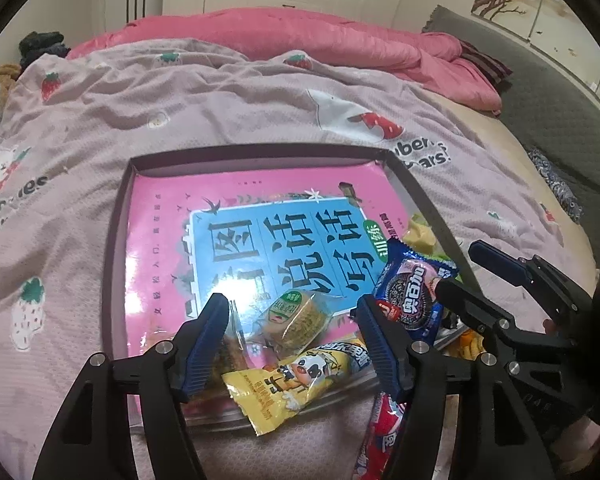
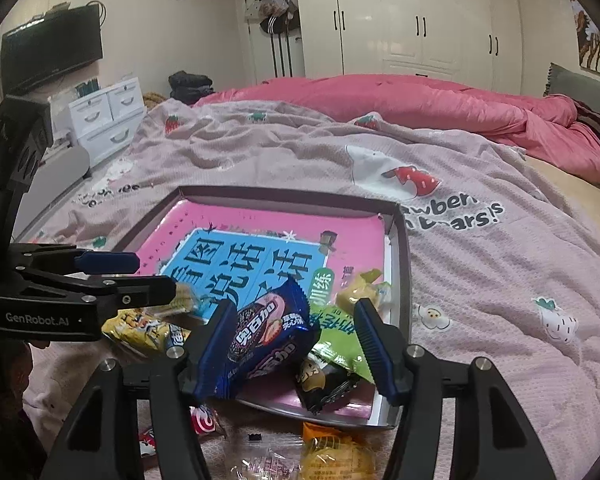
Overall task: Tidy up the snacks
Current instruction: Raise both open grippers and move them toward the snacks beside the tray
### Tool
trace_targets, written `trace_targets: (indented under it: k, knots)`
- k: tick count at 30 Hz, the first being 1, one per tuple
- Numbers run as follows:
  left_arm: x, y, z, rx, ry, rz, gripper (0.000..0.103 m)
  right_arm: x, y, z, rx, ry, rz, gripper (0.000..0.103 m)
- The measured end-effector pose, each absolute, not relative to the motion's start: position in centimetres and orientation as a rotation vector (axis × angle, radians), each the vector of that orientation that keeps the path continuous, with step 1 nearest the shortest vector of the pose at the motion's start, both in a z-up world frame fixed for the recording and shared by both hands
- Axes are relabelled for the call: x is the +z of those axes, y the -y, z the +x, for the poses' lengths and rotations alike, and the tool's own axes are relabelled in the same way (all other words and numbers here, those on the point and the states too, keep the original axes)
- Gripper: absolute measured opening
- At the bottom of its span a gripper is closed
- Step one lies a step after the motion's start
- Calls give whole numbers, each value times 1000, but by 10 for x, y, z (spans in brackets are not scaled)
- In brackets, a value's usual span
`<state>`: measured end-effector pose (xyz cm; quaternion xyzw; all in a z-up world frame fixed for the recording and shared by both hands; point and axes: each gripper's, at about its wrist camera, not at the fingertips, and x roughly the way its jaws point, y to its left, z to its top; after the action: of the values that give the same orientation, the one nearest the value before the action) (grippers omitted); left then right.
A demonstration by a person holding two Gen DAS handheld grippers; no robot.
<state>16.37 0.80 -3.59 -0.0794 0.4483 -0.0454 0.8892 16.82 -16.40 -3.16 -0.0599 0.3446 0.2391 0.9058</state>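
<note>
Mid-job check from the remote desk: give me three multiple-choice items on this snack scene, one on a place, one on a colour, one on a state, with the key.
1. Where does the pink book lie?
A. inside the shallow box
B. on the white drawers
C. on the pink quilt

2. What colour is the cookie pack between the right tool's fingers?
A. orange
B. dark blue
C. white

3. How does the left tool stand over the yellow cow packet?
A. clamped on it
B. shut beside it
C. jaws apart, not pressing it

Key: 1 A, the box walls frame the book. 2 B, the wrapper is dark blue with a pink panel. 3 C, gaps show between both fingers and the packet.
</note>
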Motion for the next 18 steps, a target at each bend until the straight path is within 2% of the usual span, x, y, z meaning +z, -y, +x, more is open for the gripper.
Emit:
trace_targets:
  k: [18]
  knots:
    - [-6, -16, 146, -77, -873, -159, 69, -12, 173, 156, 492, -648, -102, 66]
